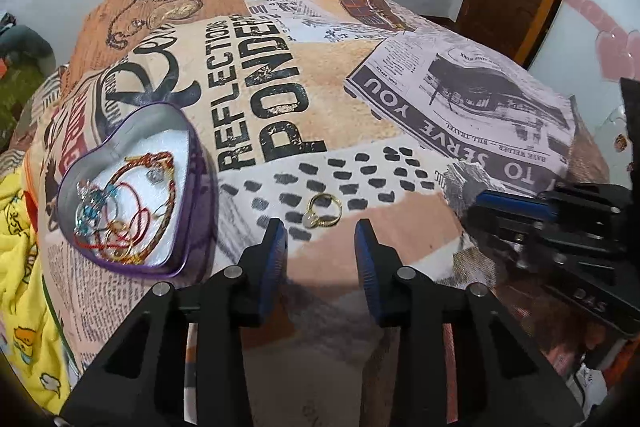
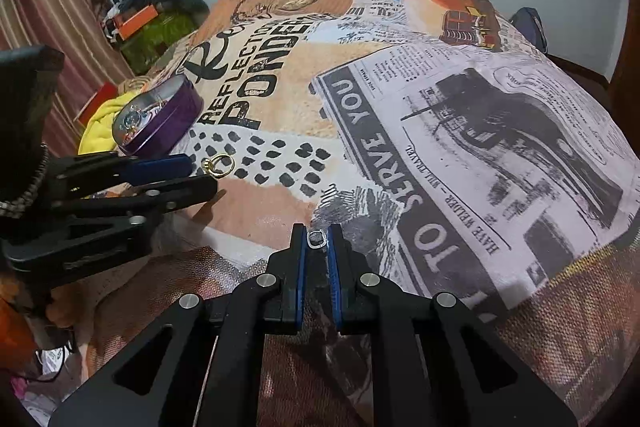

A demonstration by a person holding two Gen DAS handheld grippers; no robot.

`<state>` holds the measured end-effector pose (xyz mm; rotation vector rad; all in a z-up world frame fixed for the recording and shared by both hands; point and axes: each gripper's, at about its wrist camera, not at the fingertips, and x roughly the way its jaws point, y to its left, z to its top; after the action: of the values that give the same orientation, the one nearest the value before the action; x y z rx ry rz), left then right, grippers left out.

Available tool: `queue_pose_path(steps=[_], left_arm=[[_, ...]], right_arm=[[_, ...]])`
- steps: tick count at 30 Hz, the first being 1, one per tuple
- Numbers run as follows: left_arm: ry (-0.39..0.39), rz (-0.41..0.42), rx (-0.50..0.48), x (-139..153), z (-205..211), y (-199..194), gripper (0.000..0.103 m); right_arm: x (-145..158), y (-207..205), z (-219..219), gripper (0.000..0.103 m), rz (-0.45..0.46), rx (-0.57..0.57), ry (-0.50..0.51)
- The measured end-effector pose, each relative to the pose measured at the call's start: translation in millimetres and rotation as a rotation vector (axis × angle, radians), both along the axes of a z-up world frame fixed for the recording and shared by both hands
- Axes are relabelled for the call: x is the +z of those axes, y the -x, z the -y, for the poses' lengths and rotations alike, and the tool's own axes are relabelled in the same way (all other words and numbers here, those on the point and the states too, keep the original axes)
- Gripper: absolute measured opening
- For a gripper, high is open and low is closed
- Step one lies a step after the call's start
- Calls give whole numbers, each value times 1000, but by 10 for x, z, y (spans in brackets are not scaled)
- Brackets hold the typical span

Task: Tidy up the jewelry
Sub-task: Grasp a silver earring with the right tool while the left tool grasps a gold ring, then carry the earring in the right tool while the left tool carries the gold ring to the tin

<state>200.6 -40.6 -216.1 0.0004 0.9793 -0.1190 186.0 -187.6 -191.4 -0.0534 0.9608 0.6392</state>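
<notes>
Two grippers are working over the printed bedspread (image 1: 360, 131). Leftmost, a purple heart-shaped tin (image 1: 132, 195) is holding bracelets. The left gripper (image 1: 320, 231), fingers apart, is hovering beside a gold ring (image 1: 323, 213). The right gripper (image 2: 317, 231) is clamping a small silver ring (image 2: 317, 239).

bedspread (image 1: 360, 131) middle: bare, passable | left: heart tin (image 1: 188, 187) blocks | right: other tongs (image 1: 484, 201) intrude
</notes>
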Motion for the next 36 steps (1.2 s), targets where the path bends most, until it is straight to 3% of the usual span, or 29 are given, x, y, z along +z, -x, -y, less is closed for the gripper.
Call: queue_pose_path(steps=[7, 12, 21, 36], left_arm=[[-14, -2, -2, -27, 56, -59, 33], [-18, -1, 23, -40, 41, -119, 7], [25, 14, 11, 76, -7, 20, 7], [70, 157, 34, 664, -278, 314, 7]], right_arm=[[17, 11, 17, 9, -13, 1, -16], [42, 33, -11, 9, -11, 1, -26], [164, 39, -28, 9, 22, -2, -21], [634, 49, -239, 9, 145, 13, -31]])
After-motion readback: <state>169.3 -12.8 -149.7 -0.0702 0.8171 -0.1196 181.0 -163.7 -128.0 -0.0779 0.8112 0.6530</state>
